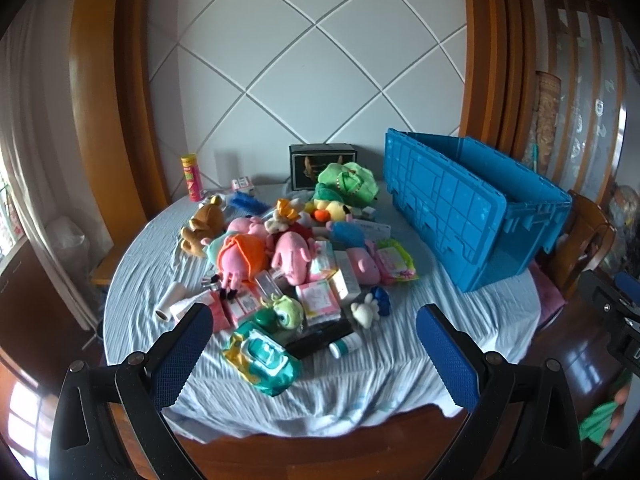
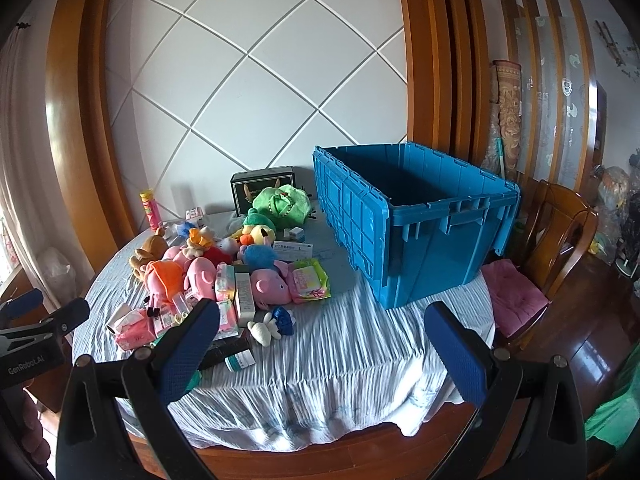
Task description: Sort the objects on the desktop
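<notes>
We see a round wooden table (image 1: 304, 446) draped with a wrinkled pale blue-and-white cloth (image 1: 392, 364), its dark brown rim showing at the near edge. Behind it rises a white wall panel (image 1: 304, 64) crossed by diagonal grooves and framed in orange-brown wood, with a wooden chair (image 2: 560, 236) carrying a pink cushion (image 2: 516, 298) to the right.

On the right side of the cloth stands a large blue plastic crate (image 2: 416, 236), open at the top, with ribbed walls. To its left lies the heap of things to sort (image 1: 288, 256): a brown teddy bear (image 1: 202, 224), pink pig plushes, a green plush (image 1: 348, 178), a pack of wet wipes (image 1: 262, 356) at the near edge, small pink boxes and a white roll (image 1: 170, 300). A dark box (image 1: 322, 164) sits against the wall, and a yellow-and-red tube can (image 1: 192, 178) stands upright at the far left.

Both of our grippers hang above the near edge of the table. The left gripper (image 1: 316, 356) has its blue-padded fingers (image 1: 180, 360) spread wide with nothing between them; the right gripper (image 2: 324, 356) is likewise spread wide and holds nothing.

As for writing, the side of the left gripper's body, seen from the right wrist view, reads "GenRobot.AI" (image 2: 26, 360). A white carton (image 2: 292, 250) by the crate bears print too small for us to read.
</notes>
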The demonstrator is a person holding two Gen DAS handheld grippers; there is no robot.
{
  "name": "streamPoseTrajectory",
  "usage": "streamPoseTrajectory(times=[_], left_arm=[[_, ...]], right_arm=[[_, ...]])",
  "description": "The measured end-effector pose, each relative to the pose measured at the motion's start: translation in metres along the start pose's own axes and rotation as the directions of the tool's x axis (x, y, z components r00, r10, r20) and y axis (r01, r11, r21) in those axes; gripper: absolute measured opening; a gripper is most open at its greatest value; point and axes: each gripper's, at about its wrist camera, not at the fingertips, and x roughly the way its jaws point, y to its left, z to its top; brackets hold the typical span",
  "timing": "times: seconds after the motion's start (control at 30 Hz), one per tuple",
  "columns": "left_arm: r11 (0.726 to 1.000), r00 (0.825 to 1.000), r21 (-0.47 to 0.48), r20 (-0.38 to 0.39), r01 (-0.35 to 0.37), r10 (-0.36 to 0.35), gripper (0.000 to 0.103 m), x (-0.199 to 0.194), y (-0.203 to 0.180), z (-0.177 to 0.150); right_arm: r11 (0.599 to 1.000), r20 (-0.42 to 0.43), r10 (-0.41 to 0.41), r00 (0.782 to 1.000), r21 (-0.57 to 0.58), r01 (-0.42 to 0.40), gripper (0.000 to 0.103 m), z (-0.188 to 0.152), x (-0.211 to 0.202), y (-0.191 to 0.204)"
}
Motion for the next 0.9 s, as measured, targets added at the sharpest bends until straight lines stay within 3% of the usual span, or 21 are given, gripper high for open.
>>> streamPoseTrajectory(times=[0.9], left_arm=[[1.0, 1.0, -0.019, -0.011, -0.016, 0.016, 0.103, 0.004, 0.006, -0.002]], right_arm=[[0.998, -0.03, 0.025, 0.999, 0.057, -0.023, 0.103, 0.002, 0.008, 0.006]])
